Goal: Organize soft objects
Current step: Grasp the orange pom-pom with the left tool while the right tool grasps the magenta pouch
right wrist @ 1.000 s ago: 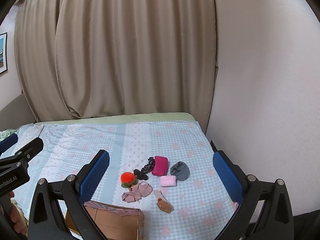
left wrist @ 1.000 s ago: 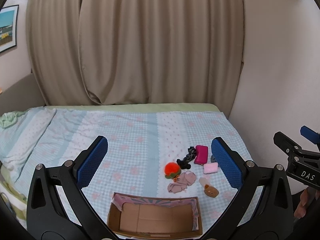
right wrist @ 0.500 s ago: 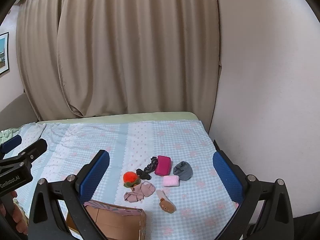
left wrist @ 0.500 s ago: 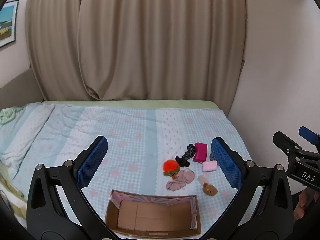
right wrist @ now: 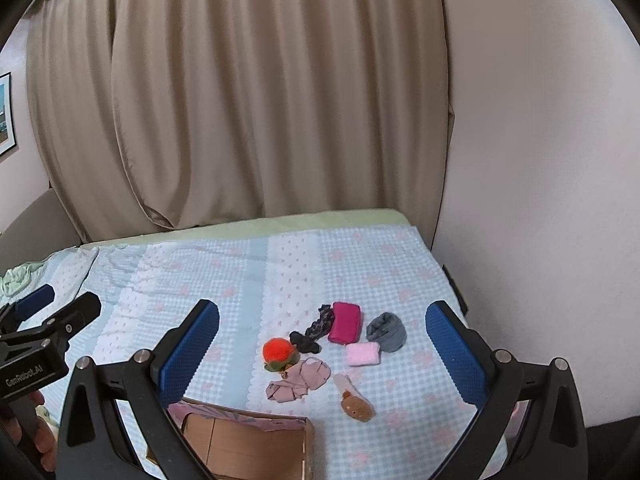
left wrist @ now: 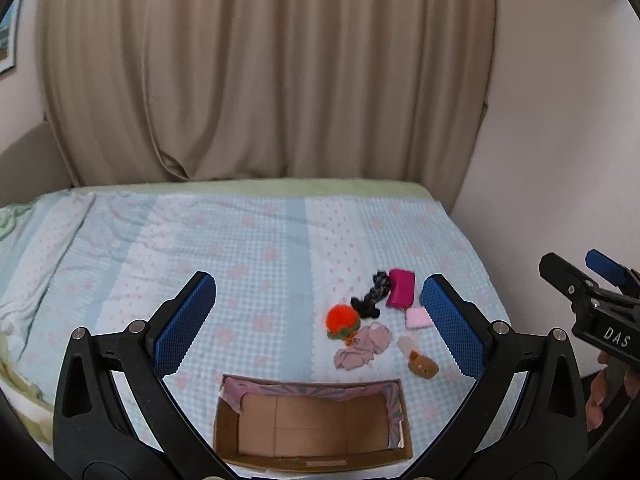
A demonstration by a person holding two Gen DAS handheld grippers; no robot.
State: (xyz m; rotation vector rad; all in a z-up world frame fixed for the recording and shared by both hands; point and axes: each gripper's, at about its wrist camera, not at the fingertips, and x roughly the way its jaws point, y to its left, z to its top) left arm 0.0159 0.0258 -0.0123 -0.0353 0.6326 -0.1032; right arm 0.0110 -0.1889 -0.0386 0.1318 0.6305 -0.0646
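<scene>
A cluster of soft things lies on the checked bedspread (left wrist: 260, 248): an orange plush (left wrist: 341, 319) (right wrist: 277, 352), a dusty-pink cloth (left wrist: 362, 346) (right wrist: 299, 380), a black patterned sock (left wrist: 372, 294) (right wrist: 316, 328), a magenta pouch (left wrist: 401, 289) (right wrist: 345, 322), a pale pink pad (left wrist: 418, 319) (right wrist: 363, 354), a grey rolled sock (right wrist: 387, 332) and a small brown plush (left wrist: 421, 364) (right wrist: 356, 402). An open cardboard box (left wrist: 312, 420) (right wrist: 240, 440) sits nearest, holding nothing. My left gripper (left wrist: 316, 320) is open above the bed. My right gripper (right wrist: 322, 352) is open too, well short of the cluster.
Beige curtains (left wrist: 260, 80) hang behind the bed and a white wall (right wrist: 540, 160) runs along its right side. A green cloth (right wrist: 16, 278) lies at the far left. Each view shows the other gripper and a hand at its edge.
Both cameras have tilted slightly, so the bed and the objects sit a little lower or further right in view. Nothing on the bed has moved and both grippers stay open.
</scene>
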